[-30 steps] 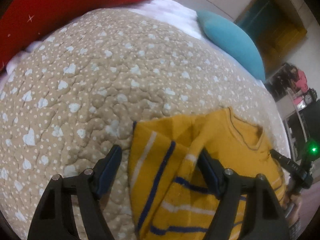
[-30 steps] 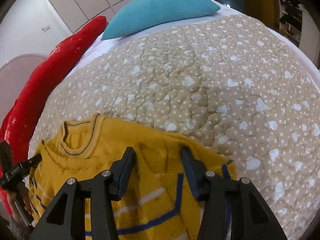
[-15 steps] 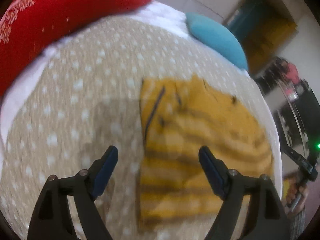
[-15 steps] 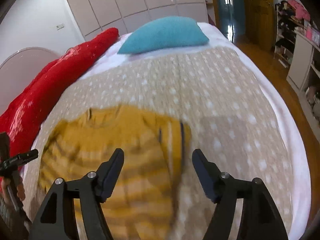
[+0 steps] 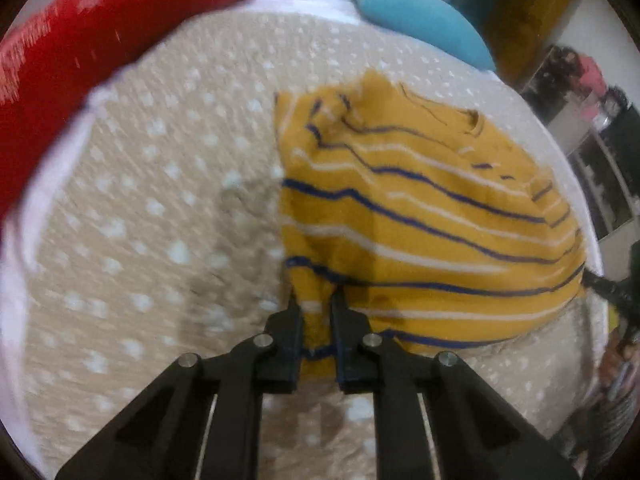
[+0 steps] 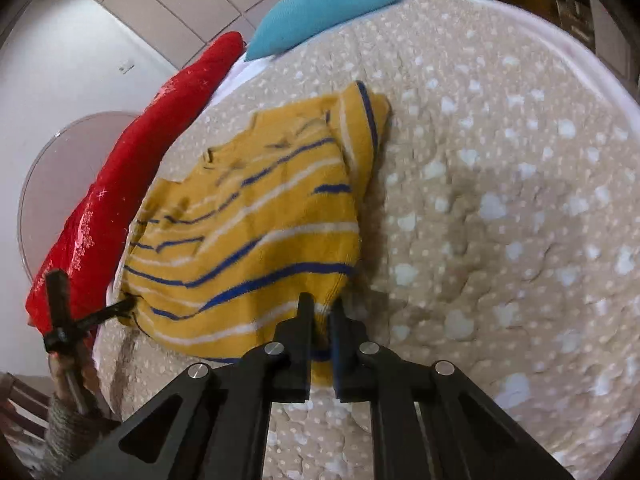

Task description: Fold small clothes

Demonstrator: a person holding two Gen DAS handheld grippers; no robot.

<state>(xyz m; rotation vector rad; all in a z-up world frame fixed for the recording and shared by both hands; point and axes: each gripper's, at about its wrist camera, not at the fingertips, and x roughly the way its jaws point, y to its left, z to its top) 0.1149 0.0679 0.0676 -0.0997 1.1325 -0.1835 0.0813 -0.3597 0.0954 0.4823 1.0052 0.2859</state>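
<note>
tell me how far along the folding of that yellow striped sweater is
Done: both sleeves of the yellow striped sweater look folded in, leaving a rough rectangle on the spotted quilt.
In hand: the left gripper and right gripper have just closed, each pinching a corner of the near hem.
Left: probably carrying the hem up towards the collar, then flattening. The bottom-to-top fold is not yet made.
</note>
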